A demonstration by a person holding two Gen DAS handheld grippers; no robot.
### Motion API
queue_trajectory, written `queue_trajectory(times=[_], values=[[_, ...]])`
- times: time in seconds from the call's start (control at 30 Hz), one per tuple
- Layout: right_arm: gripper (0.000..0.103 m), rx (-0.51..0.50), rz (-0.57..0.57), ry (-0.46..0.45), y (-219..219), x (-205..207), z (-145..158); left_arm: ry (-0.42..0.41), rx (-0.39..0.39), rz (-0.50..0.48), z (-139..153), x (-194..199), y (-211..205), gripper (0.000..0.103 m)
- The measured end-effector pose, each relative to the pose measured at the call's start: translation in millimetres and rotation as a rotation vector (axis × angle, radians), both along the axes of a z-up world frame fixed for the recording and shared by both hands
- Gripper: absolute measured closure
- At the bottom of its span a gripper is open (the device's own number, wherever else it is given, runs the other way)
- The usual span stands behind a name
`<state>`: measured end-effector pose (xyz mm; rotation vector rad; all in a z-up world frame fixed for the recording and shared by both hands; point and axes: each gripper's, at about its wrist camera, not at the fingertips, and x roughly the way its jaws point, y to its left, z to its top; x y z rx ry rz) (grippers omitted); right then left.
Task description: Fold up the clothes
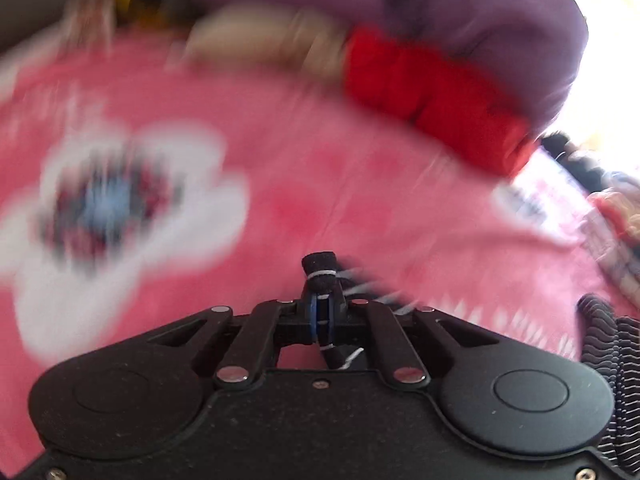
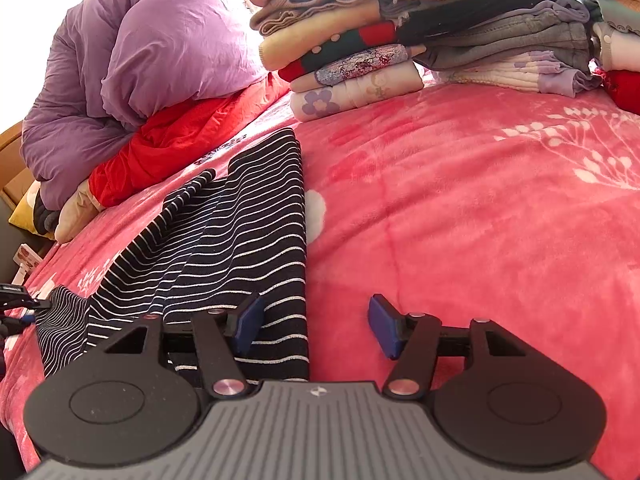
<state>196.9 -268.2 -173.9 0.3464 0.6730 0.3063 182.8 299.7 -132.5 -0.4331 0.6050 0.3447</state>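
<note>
The dark navy knit garment with thin white stripes [image 2: 240, 248] lies flat on the bed, on the fuzzy pink blanket with white flowers [image 2: 460, 220]; it looks partly folded, with a straight long edge on its right side and loose flaps on its left; its near end reaches right up to the right gripper.

The left gripper [image 1: 320, 276] is pinched tight; a bit of dark striped cloth seems to be caught between its pads, though that view is very blurry, so I cannot be sure; the right view shows the same gripper at the far left edge [image 2: 28, 306], right at a corner of the striped garment. The right gripper [image 2: 316, 328] stands about half open and holds nothing; its left pad [image 2: 250, 322] is over the striped cloth and its right pad [image 2: 384, 326] is over the bare blanket, so the straight edge runs between them.

The step looks like folding a side flap over; to do it well, the left gripper should keep a firm pinch on the corner, lift it just a little, and carry it across so the stripes line up with the straight edge; the right gripper can press or pinch the near edge so the cloth does not slide; go slowly, because knit cloth stretches and bunches.

A tall pile of folded clothes [image 2: 360, 48] waits at the far side of the bed, and a puffy purple quilt [image 2: 160, 52] sits on a red one [image 2: 176, 140].
</note>
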Motion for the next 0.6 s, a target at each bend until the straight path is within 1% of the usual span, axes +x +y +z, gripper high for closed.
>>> queue_trajectory(times=[0.03, 0.07, 0.13, 0.17, 0.23, 0.27, 0.33, 0.4, 0.43, 0.53, 0.6], values=[[0.044, 0.000, 0.000, 0.000, 0, 0, 0, -0.052, 0.018, 0.004, 8, -4, 3, 0.100], [0.044, -0.001, 0.000, 0.000, 0, 0, 0, -0.047, 0.040, 0.022, 9, -5, 6, 0.100], [0.043, -0.002, 0.003, -0.001, 1, 0, -1, 0.016, 0.103, 0.043, 0, -3, 8, 0.099], [0.042, -0.003, 0.005, -0.001, 1, 1, -1, 0.065, 0.120, 0.043, -8, -1, 8, 0.099], [0.039, -0.010, 0.011, -0.002, 3, 1, -1, 0.169, 0.108, 0.026, -24, 2, 8, 0.091], [0.039, -0.015, 0.013, -0.003, 4, 1, -1, 0.175, 0.112, 0.029, -26, -1, 7, 0.089], [0.039, -0.017, 0.014, -0.004, 4, 1, -1, 0.176, 0.180, 0.064, -19, -7, 1, 0.071], [0.039, -0.015, 0.014, -0.004, 3, 0, 0, 0.163, 0.255, 0.086, -7, -7, -11, 0.071], [0.039, -0.016, 0.013, -0.005, 4, 0, 0, 0.147, 0.284, 0.078, 0, -6, -20, 0.071], [0.039, -0.018, 0.012, -0.007, 4, 0, 0, 0.085, 0.316, -0.019, 18, 4, -53, 0.071], [0.040, -0.017, 0.013, -0.008, 4, 1, 0, 0.053, 0.291, -0.150, 22, 17, -83, 0.071]])
